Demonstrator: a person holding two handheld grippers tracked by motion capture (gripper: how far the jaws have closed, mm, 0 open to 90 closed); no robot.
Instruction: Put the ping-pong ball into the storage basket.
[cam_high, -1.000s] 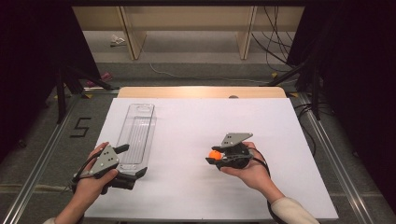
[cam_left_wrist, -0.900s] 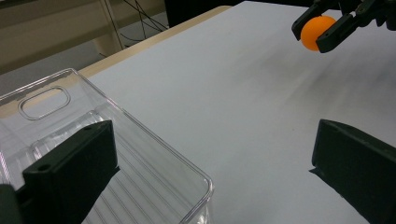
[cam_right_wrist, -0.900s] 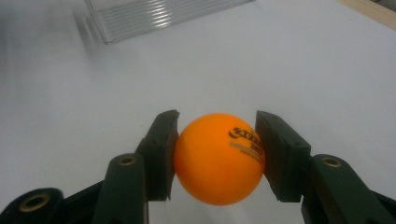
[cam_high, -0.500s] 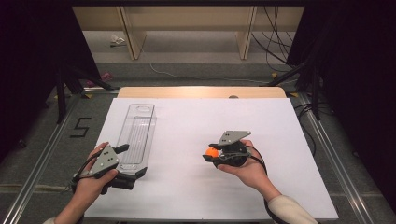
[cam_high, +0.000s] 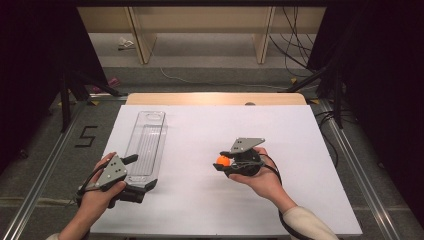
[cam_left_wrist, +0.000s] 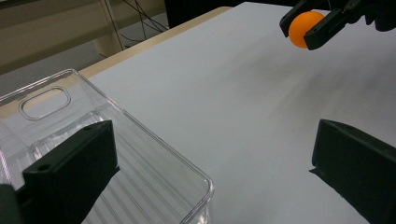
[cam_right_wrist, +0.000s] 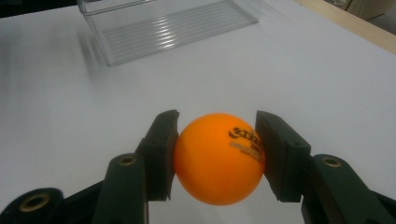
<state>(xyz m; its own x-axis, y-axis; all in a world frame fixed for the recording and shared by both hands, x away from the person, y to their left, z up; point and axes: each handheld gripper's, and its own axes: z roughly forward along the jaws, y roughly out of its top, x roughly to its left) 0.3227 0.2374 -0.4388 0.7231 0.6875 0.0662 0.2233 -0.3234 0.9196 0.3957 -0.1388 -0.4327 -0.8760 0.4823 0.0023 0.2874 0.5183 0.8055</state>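
We see an orange ball (cam_right_wrist: 218, 158) clamped between the two black jaws of the right gripper (cam_right_wrist: 217, 156). The jaws press on either side of the ball, which carries small dark print on its upper right. In the high view the ball (cam_high: 222, 161) sits at the left-facing tip of the right gripper (cam_high: 223, 163), held up off the white table (cam_high: 200, 200), right of its middle. From the left gripper view the ball (cam_left_wrist: 304, 28) appears at upper right, pinched in the far gripper.

The left gripper (cam_high: 142, 172) rests at the near left of the table in the person's left hand (cam_high: 95, 197). Its jaws stand wide apart with nothing pressed between them; one jaw sits over the near end of a clear tray (cam_left_wrist: 116, 154) and the other over bare table.

The tray (cam_high: 146, 145) is long and narrow, with a ribbed floor and a slot handle at its far end. It lies lengthwise on the left side of the table, well apart from the ball.

A pale wooden strip (cam_high: 215, 98) borders the far edge of the table.
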